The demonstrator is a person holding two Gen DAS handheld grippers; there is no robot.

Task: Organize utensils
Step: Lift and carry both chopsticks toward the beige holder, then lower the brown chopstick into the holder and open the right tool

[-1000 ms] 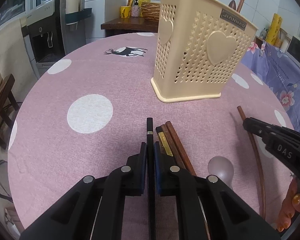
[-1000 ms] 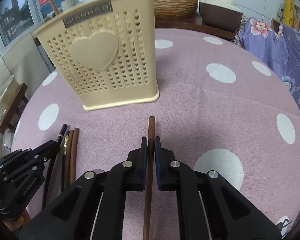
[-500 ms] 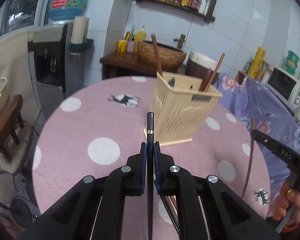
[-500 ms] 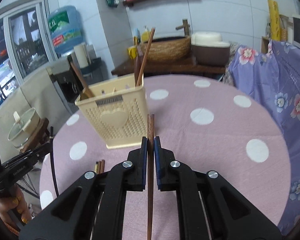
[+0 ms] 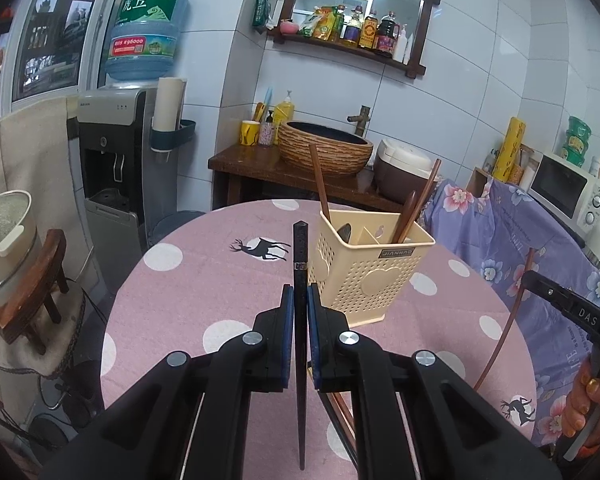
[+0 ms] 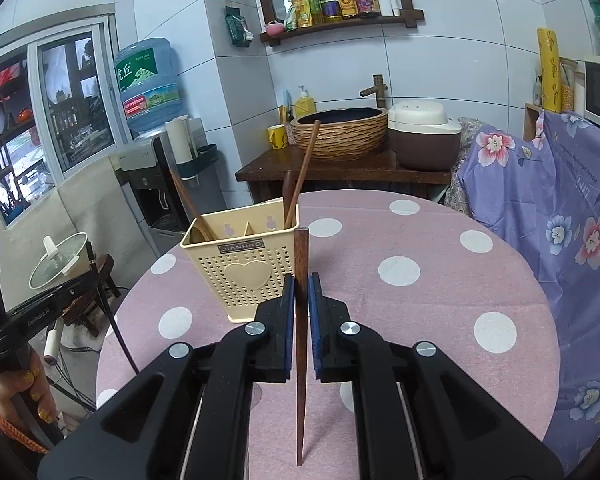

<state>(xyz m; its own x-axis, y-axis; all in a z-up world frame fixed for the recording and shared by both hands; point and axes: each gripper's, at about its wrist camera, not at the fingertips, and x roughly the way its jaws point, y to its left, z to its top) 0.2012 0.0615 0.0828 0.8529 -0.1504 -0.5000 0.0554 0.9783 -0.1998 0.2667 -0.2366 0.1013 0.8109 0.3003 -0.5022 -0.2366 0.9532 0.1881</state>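
My left gripper (image 5: 299, 294) is shut on a black chopstick (image 5: 300, 248), held in the air above the pink dotted table (image 5: 204, 280). The right gripper (image 6: 301, 286) is shut on a brown wooden chopstick (image 6: 301, 252), also lifted. A cream perforated utensil holder (image 5: 374, 276) (image 6: 240, 268) stands ahead of both, with wooden chopsticks and a spoon leaning in it. A few more chopsticks (image 5: 340, 404) lie on the cloth below the left fingers. Each wrist view catches the other gripper at its edge: the right gripper (image 5: 534, 278), the left gripper (image 6: 88, 278).
A wooden stool with a lidded pot (image 6: 60, 260) stands left of the table, beside a water dispenser (image 5: 116, 168). Behind the table is a dark side table (image 5: 260, 168) with a woven basin and a rice cooker (image 6: 424, 132). Purple floral cloth (image 6: 560, 216) covers the right side.
Both grippers have risen from the tabletop with their chopsticks still clamped. The holder now looks smaller and lower in both views, and the room behind has come into sight.
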